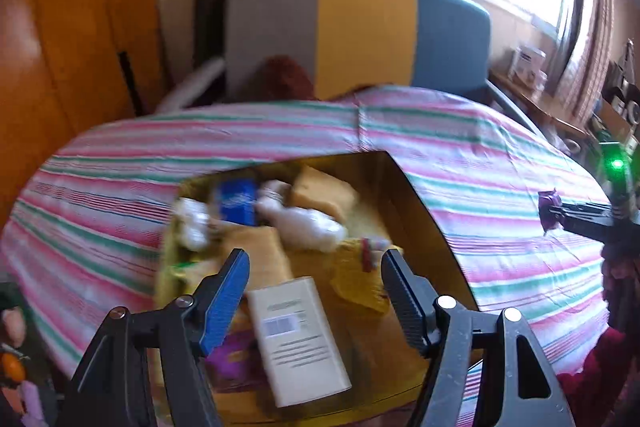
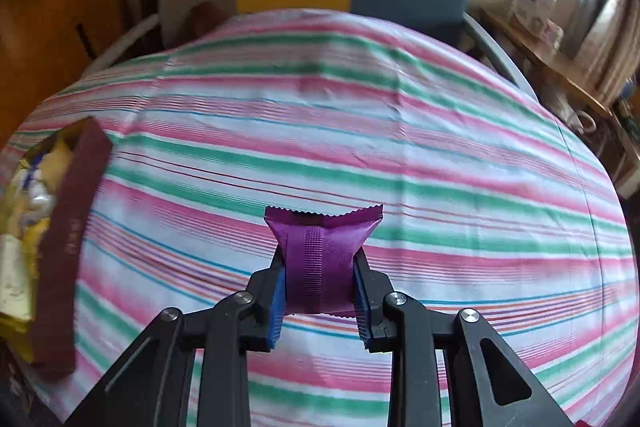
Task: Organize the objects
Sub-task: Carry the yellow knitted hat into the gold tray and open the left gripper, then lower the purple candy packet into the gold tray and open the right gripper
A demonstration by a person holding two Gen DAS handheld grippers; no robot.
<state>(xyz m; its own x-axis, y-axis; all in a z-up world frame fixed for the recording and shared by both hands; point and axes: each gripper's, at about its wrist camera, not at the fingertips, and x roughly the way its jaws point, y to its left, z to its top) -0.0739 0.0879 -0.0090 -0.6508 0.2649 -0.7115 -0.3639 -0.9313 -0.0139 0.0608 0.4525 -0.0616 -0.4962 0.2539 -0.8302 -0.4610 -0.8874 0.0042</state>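
Left gripper [image 1: 316, 285]: jaws spread wide, nothing between them, poised over the open box [image 1: 416, 203] at the left of the striped tabletop [image 2: 360, 131].

Box contents, left to right: a white crumpled item [image 1: 192, 223], a blue packet [image 1: 237, 205], a white bottle [image 1: 304, 223] lying on its side, tan blocks [image 1: 324, 189], a yellow packet [image 1: 360, 283], and in front a cream rectangular carton [image 1: 296, 343] with a barcode label. Judgement: the carton looks rigid and light and is best taken across its narrow width. The image is blurred, so finer detail is unreliable.

Right gripper [image 2: 320, 291]: pressed onto a purple sachet [image 2: 322, 259], held clear above the tabletop, well apart from the box. The wrapper buckles inward at the pinch and flares at the serrated end. Judgement: light, soft, slick foil, and the contents may crush. The mid-body hold looks adequate, with firm but not hard pressure.
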